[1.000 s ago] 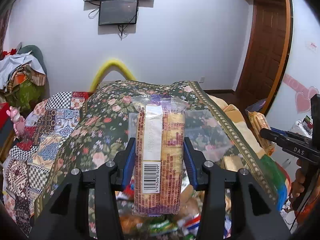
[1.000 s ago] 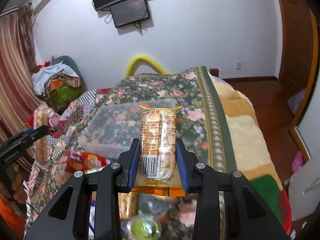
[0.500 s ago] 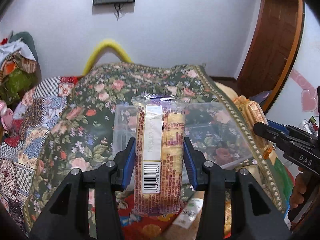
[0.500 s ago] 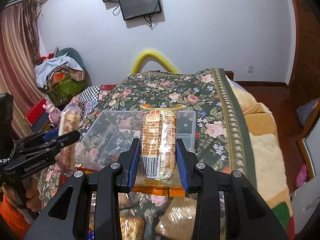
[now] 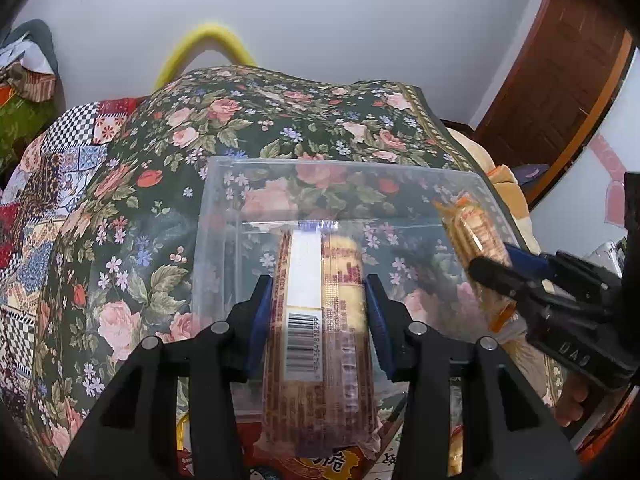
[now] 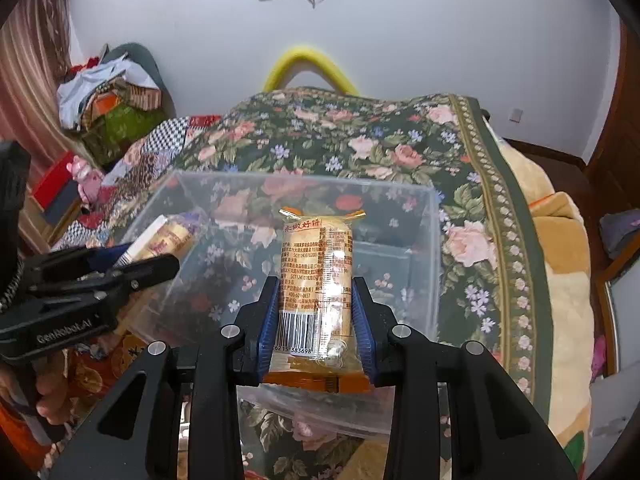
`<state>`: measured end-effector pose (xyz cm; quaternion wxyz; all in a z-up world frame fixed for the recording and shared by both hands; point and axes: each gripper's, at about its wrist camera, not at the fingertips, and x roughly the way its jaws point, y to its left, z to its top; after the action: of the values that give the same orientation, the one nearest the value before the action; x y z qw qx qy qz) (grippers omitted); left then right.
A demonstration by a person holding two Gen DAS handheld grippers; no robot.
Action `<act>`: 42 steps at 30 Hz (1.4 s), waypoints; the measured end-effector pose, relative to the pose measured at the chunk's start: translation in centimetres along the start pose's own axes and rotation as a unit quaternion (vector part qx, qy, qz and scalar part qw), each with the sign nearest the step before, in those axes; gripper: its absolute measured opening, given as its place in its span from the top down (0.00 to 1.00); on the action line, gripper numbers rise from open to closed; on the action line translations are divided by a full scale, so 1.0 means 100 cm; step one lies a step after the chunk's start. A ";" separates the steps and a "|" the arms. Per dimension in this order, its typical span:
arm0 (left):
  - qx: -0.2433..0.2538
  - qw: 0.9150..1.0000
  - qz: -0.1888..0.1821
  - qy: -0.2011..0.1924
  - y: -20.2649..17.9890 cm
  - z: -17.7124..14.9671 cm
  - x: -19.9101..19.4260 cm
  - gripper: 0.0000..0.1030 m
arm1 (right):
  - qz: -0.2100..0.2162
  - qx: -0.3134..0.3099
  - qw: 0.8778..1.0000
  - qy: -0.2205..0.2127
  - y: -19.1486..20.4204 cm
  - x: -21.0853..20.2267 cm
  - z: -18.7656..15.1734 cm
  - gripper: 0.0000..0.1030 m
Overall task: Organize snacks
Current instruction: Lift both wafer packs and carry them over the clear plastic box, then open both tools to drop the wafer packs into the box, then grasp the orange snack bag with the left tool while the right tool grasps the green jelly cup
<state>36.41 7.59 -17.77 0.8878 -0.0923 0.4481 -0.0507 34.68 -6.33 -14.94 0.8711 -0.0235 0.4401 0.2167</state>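
since a second ago both grippers have come forward and down over the clear plastic box (image 5: pixel 224 240), which now fills the middle of both views; before, it lay further off on the floral bedspread (image 5: pixel 280 120). the wall-mounted screens have slid almost out of the top of each picture.

the left gripper (image 5: pixel 319 320) is clamped on a purple-printed biscuit pack (image 5: pixel 320 320), its blue pads pressing both sides. the pack is a long roll in clear wrap, pale yellow biscuits inside, a white strip and a barcode facing the camera. its far end hangs over the open box.

the right gripper (image 6: pixel 315 316) is clenched on an orange-printed biscuit pack (image 6: pixel 318 280), a narrower roll with crimped orange ends, dense small print and a barcode near the pads. it too hangs over the box, toward the right half.

the box sits on the bedspread, with other snack packets (image 5: pixel 320 460) lying just beside its near edge. a yellow arch (image 6: pixel 308 64) stands behind the bed.
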 end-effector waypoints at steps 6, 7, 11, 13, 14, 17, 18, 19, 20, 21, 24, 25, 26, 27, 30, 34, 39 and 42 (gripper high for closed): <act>-0.014 1.000 0.001 -0.003 0.006 0.002 -0.006 0.52 | -0.009 -0.013 1.000 0.008 0.005 0.000 -0.003 0.68; -0.012 1.000 0.001 -0.006 0.005 0.001 -0.010 0.52 | -0.010 -0.015 1.000 0.007 0.006 -0.002 -0.003 0.67; 0.004 1.000 0.005 -0.021 -0.001 -0.002 -0.031 0.52 | -0.004 -0.011 1.000 0.000 0.006 -0.017 -0.002 0.65; 0.014 0.999 0.011 -0.030 -0.004 -0.004 -0.043 0.51 | -0.005 -0.011 1.000 -0.007 0.008 -0.024 -0.001 0.64; 0.021 0.999 0.014 -0.038 -0.006 -0.005 -0.053 0.50 | -0.005 -0.011 1.000 -0.012 0.009 -0.029 -0.001 0.64; 0.030 0.998 0.016 -0.054 -0.008 -0.012 -0.079 0.46 | -0.003 -0.010 1.000 -0.024 0.012 -0.047 -0.004 0.63; 0.032 0.998 0.017 -0.057 -0.008 -0.013 -0.084 0.46 | -0.005 -0.011 0.999 -0.030 0.013 -0.057 -0.006 0.62; 0.035 0.997 0.019 -0.060 -0.008 -0.016 -0.092 0.45 | -0.006 -0.012 0.999 -0.034 0.014 -0.062 -0.008 0.61; 0.037 0.997 0.021 -0.064 -0.007 -0.020 -0.101 0.45 | -0.007 -0.012 0.999 -0.038 0.016 -0.067 -0.009 0.61; 0.038 0.997 0.022 -0.066 -0.007 -0.023 -0.105 0.43 | -0.006 -0.012 0.999 -0.044 0.017 -0.076 -0.013 0.59; 0.039 0.996 0.025 -0.070 -0.002 -0.036 -0.124 0.40 | -0.003 -0.010 0.999 -0.053 0.018 -0.091 -0.020 0.55; 0.040 0.996 0.029 -0.069 0.001 -0.042 -0.129 0.39 | -0.003 -0.009 0.998 -0.056 0.019 -0.097 -0.024 0.54; 0.041 0.996 0.032 -0.068 0.002 -0.045 -0.133 0.39 | -0.005 -0.010 0.998 -0.058 0.020 -0.102 -0.029 0.54; 0.041 0.996 0.036 -0.066 0.005 -0.051 -0.136 0.37 | -0.007 -0.010 0.998 -0.059 0.020 -0.106 -0.034 0.52; 0.039 0.997 0.044 -0.054 0.012 -0.066 -0.139 0.35 | -0.008 -0.007 0.998 -0.061 0.019 -0.114 -0.046 0.50; 0.023 0.998 0.054 -0.035 0.028 -0.090 -0.137 0.28 | -0.006 0.002 0.999 -0.053 0.016 -0.118 -0.065 0.47; -0.002 0.998 0.064 -0.019 0.045 -0.123 -0.131 0.18 | -0.014 0.003 0.999 -0.037 0.017 -0.119 -0.091 0.44; -0.002 0.998 0.063 -0.005 0.048 -0.139 -0.127 0.17 | -0.015 0.002 1.000 -0.026 0.017 -0.118 -0.105 0.42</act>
<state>17.72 12.81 -16.91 0.8911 -0.0662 0.4489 0.0067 19.94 -11.41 -11.98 0.8853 -0.0225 0.4178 0.2028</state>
